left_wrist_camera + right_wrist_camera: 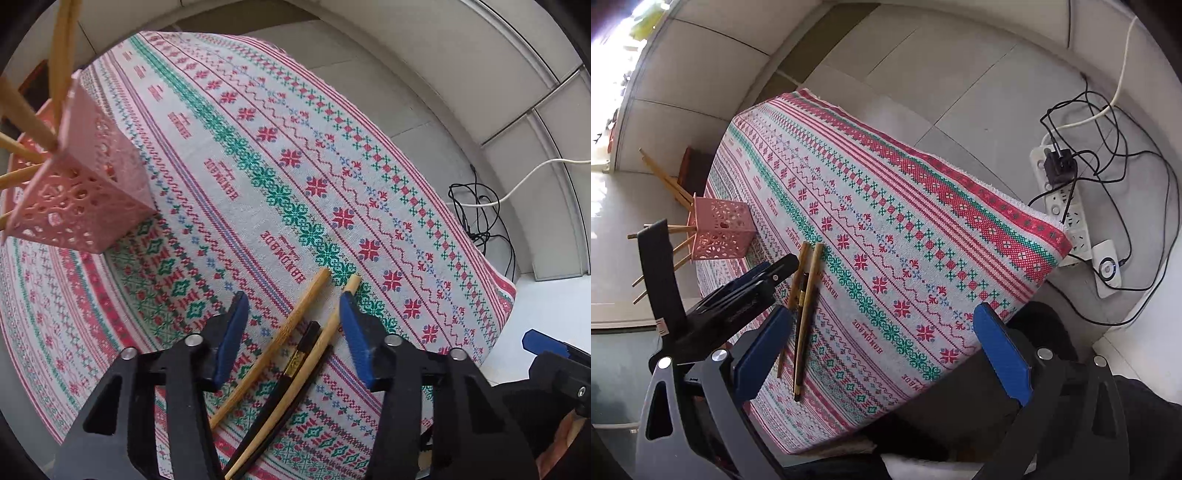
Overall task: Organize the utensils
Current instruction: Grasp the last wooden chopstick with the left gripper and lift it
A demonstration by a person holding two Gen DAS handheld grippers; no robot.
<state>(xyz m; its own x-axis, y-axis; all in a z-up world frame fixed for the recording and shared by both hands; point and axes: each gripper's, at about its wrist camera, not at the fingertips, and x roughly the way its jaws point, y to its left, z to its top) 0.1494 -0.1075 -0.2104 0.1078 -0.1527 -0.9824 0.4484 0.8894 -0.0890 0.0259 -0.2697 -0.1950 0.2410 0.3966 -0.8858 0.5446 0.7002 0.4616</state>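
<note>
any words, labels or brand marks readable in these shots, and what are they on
"HANDMADE": woven repeatedly into the tablecloth, clearest in the right wrist view; the smaller script line beside it is too small to read.
Gold band on the black chopstick: any marking is too blurred to read.
Nothing else legible.

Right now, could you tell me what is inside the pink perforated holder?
Several bamboo chopsticks stand in the pink perforated holder, their upper ends fanning out above its rim. Their lower ends, and anything else inside, are hidden by its walls.
</note>
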